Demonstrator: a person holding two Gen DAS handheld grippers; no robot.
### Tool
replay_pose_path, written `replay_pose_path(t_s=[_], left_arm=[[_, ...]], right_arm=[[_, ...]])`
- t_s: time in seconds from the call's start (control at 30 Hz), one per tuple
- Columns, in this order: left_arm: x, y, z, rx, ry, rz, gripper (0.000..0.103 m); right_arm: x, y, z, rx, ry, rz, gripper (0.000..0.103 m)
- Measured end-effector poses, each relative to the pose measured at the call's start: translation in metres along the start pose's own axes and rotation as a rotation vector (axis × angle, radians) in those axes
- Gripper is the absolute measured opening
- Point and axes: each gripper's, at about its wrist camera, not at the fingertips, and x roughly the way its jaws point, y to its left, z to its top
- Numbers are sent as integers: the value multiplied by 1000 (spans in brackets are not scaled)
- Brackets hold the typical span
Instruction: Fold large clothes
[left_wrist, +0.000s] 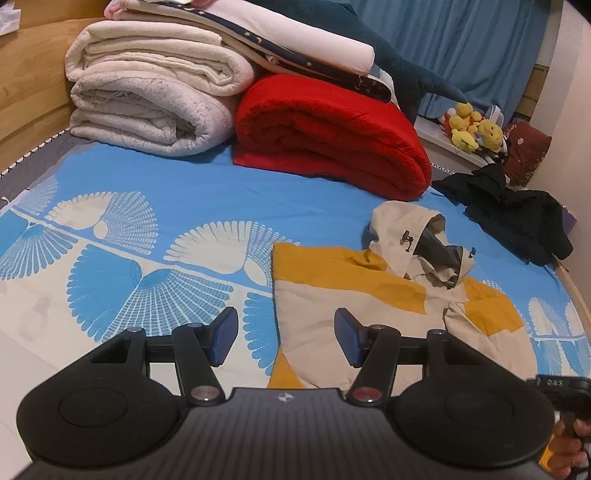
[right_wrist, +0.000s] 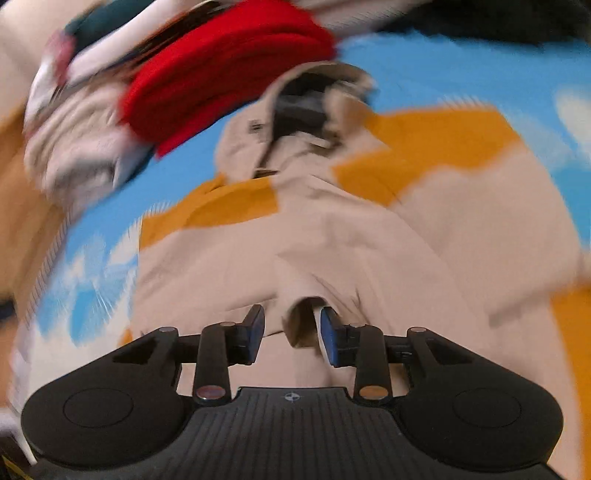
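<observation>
— So, largest first: what does the bed (left_wrist: 192, 192) carry?

— A blue sheet with white fan shapes covers it. At its far end sit a stack of cream blankets (left_wrist: 147, 110) and a folded red blanket (left_wrist: 332, 147); a black garment (left_wrist: 509, 210) lies off to one side. The task's thing, a beige and mustard hooded jacket (left_wrist: 369, 291), lies flat on the sheet, nearer the person.

— Which way does it run?

— Its long axis runs away from the grippers, the hood (left_wrist: 417, 240) at the far end toward the red blanket and the hem toward the person. A beige sleeve looks already laid across the body.

— And the grippers?

— The left gripper (left_wrist: 286, 339) hangs over the jacket's left edge, jaws standing wide apart, nothing between them. The right gripper (right_wrist: 291, 332) is directly above the body of the jacket (right_wrist: 332, 240), jaws partly apart; a small raised pucker of beige cloth (right_wrist: 301, 321) sits in the gap, but the pads do not seem to press on it. That view is blurred.

— Which hand is nearer, then?

— The right one, judging by how the fabric fills its view. Any next fold probably turns on that hem-to-hood line.
</observation>
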Motion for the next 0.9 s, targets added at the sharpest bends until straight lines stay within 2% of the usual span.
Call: replay_pose_path(t_s=[0.07,0.13,0.2,0.27,0.33,0.4,0.53,0.57,0.6,0.63,0.67,0.73,0.8,0.9], left_arm=[[1,-1,0,-2,4,0,63],[2,0,-1,0,6,-2,63],[3,-1,-2,3,11,-7,63],[4,-2,-2,6,15,-12,63],[5,-4,-3,9,17,-16,63],[5,-6,-3,11,20,-19,63],[6,-8,-4,15,21,-23,64],[6,-8,-4,13,22,-23,64],[6,-7,-4,11,21,-22,64],[6,-5,-3,7,21,-21,64],[6,-4,-3,1,21,-19,64],[6,0,-2,-7,20,-15,64],[6,3,-1,-14,19,-12,64],[6,6,-1,-25,23,-7,64]], right_arm=[[-5,-10,-9,106,-4,28,36],[-19,-17,-24,160,-71,11,41],[-38,-27,-39,198,-169,-86,49],[-48,-41,-52,234,-236,-185,53],[-43,-61,-63,295,-228,-265,56],[-36,-78,-69,383,-214,-288,56],[-24,-84,-71,377,-221,-328,56],[-25,-82,-74,367,-222,-329,46],[-26,-75,-72,341,-239,-346,22],[-29,-67,-67,311,-263,-370,7],[-31,-59,-59,290,-292,-374,0],[-38,-34,-41,205,-372,-366,0],[-52,8,-23,56,-474,-347,0],[-68,70,3,-95,-550,-190,0]])
